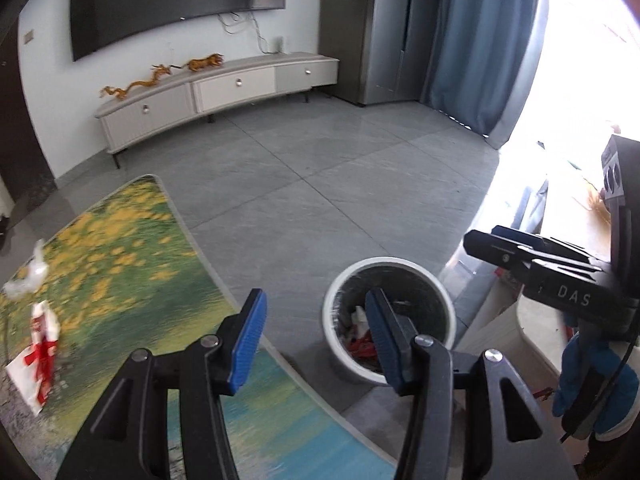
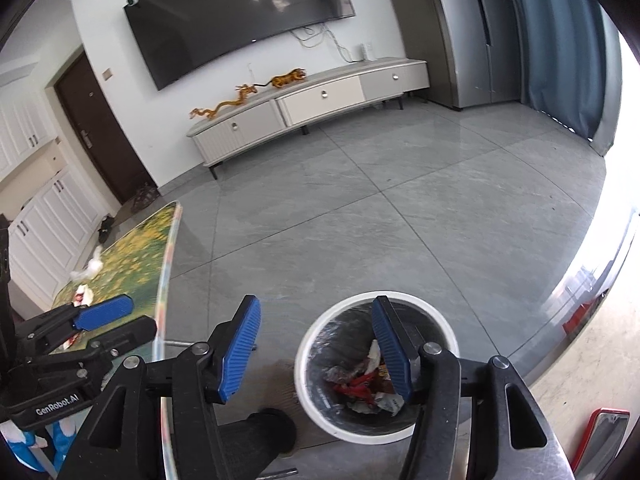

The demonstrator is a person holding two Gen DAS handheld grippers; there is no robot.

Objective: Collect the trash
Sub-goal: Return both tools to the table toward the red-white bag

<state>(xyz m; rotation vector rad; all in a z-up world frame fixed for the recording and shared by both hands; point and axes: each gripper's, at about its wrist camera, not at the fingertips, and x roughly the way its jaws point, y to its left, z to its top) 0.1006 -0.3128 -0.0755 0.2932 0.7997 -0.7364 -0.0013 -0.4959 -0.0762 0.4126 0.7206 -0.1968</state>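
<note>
Both the left gripper [image 1: 316, 344] and right gripper [image 2: 316, 352] hang apart and empty by the bin [image 2: 440, 320], so the next pickup is seemingly the wrapper [image 1: 40, 356] and tissue [image 1: 28, 278] on the table [image 1: 132, 280].

fingers [image 2: 240, 354]: ribbed blue rubbery pads on matt black plastic, metal pivot pins | waste bin [image 2: 448, 330]: smooth white rim, crinkled clear plastic liner | floor [image 2: 360, 208]: glossy grey stone-look tile | bench [image 1: 132, 280]: glossy printed top | wrapper [image 1: 42, 354]: shiny red-white plastic
</note>
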